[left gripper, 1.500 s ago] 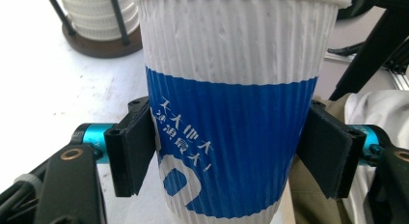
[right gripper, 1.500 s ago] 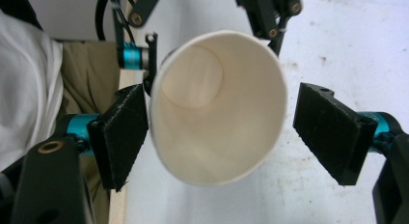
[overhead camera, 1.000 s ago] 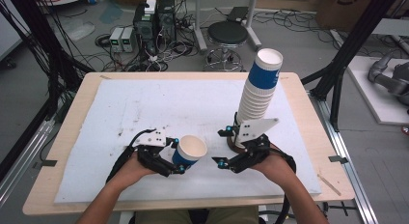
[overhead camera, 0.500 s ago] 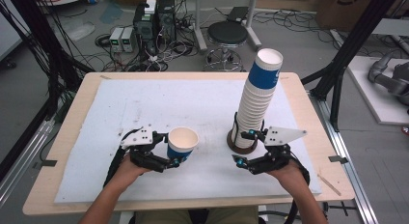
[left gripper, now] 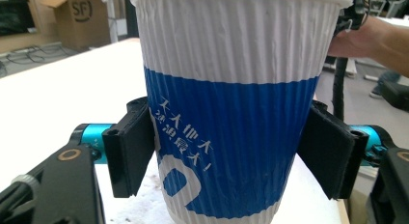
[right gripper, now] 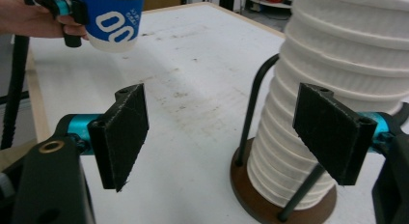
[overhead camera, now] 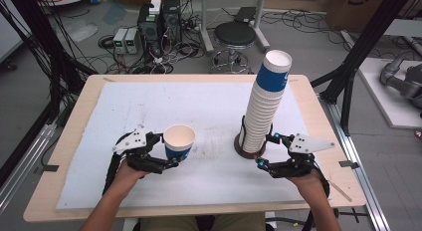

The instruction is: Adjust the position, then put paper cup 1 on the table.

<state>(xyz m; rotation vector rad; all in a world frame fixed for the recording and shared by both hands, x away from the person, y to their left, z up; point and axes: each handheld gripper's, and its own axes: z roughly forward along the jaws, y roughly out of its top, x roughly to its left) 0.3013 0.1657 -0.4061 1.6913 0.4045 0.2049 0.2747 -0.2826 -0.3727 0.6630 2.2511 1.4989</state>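
Our left gripper [left gripper: 226, 159] clamps a blue-and-white cup [left gripper: 236, 103] bearing white Chinese characters and a round "0", left of the stack [overhead camera: 266, 104]. Our right gripper [right gripper: 217, 137] gapes empty just beside the stack's base; a far box [left gripper: 89, 16] reads "SF".

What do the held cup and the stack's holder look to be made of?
Cup: likely paper, matte, with a ribbed corrugated sleeve printed blue and white; fine vertical ridges show. Holder: a round brown base, probably wood or plastic, satin look, with thin dark rods, apparently metal wire, bent around the cup stack.
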